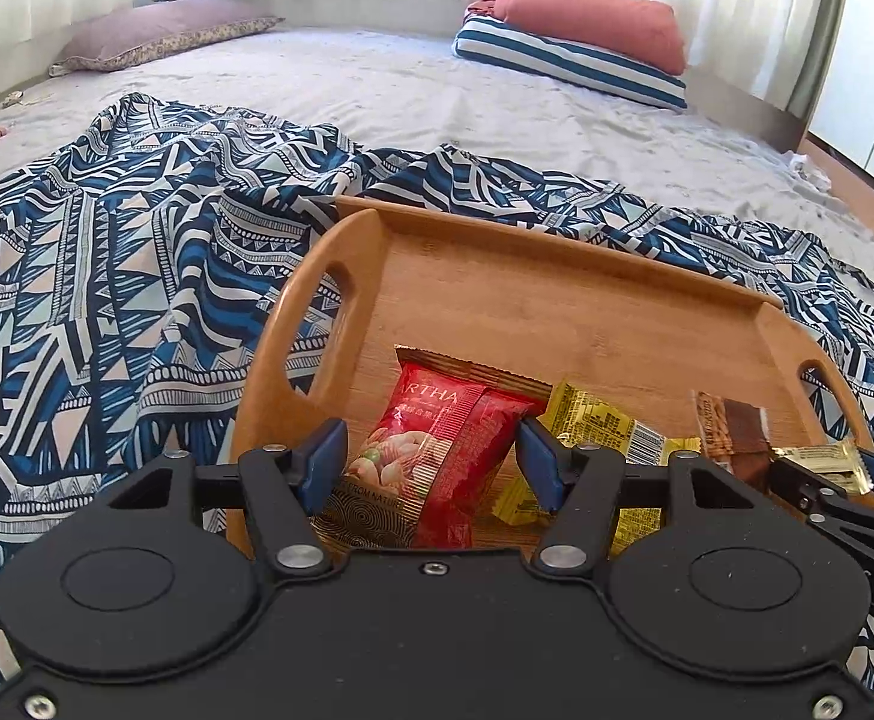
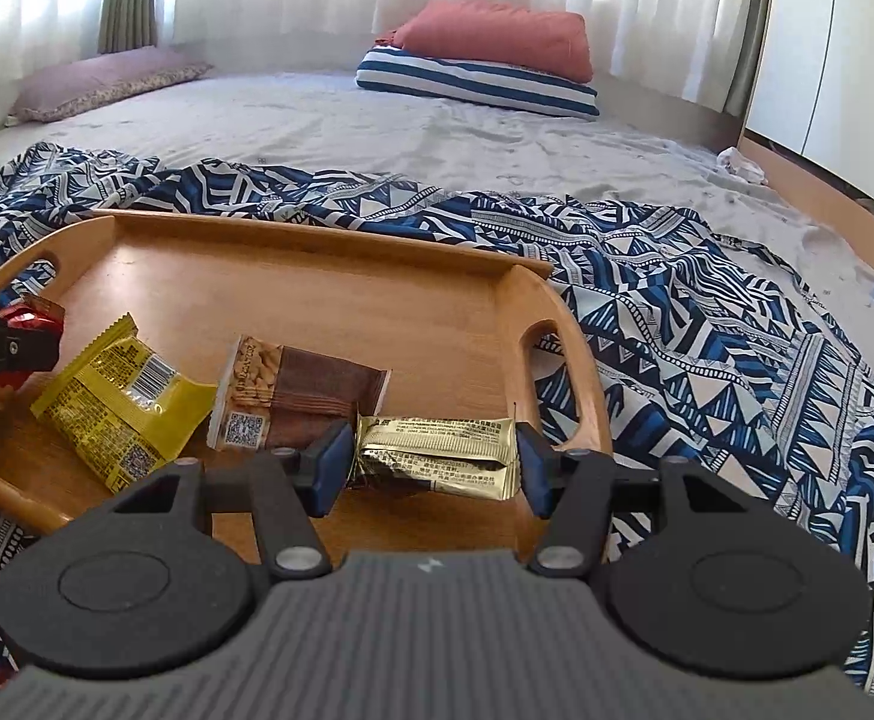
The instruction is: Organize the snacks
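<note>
A wooden tray (image 1: 557,294) with handle cut-outs lies on a patterned blue cloth; it also shows in the right wrist view (image 2: 317,276). My left gripper (image 1: 428,465) is closed on a red nut packet (image 1: 437,456) over the tray's left end. My right gripper (image 2: 431,468) is closed on a gold foil bar (image 2: 437,456) at the tray's right end. A yellow packet (image 2: 119,396) and a brown nut bar (image 2: 299,390) lie in the tray between them. The yellow packet (image 1: 605,426) and brown bar (image 1: 731,429) also show in the left wrist view.
The blue patterned cloth (image 2: 707,324) is spread over a grey bed sheet (image 1: 377,78). A striped pillow (image 2: 473,84) with a red pillow (image 2: 497,36) on it and a mauve pillow (image 2: 101,81) lie at the far end. Curtains hang behind.
</note>
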### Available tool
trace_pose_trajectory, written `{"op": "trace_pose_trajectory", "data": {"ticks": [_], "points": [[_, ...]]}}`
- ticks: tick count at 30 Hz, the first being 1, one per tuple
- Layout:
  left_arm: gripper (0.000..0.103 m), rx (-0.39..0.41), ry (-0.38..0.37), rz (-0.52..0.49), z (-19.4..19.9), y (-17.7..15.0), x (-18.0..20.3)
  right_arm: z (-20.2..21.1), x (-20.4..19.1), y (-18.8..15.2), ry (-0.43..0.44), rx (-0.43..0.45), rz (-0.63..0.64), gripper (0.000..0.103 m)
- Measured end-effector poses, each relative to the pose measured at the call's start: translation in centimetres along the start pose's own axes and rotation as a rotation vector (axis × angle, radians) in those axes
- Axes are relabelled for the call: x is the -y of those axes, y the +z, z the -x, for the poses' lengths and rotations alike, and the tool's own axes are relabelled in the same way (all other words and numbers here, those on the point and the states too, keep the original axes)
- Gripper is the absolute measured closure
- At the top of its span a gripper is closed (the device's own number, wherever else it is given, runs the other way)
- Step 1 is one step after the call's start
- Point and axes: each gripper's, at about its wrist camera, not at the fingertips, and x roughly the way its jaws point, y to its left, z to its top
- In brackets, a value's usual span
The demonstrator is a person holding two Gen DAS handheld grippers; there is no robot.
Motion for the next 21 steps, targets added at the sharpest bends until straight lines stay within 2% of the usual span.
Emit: {"op": "trace_pose_trajectory", "data": {"ticks": [7,21], "points": [[0.043,0.005,-0.012,0.027,-0.3,-0.3,0.1,-0.4,-0.9,0.1,0.032,0.004,-0.002,0.042],[0.044,0.034,-0.013,0.049,-0.3,-0.7,0.2,-1.1,-0.1,-0.2,0.084,-0.019,-0.081,0.041]]}}
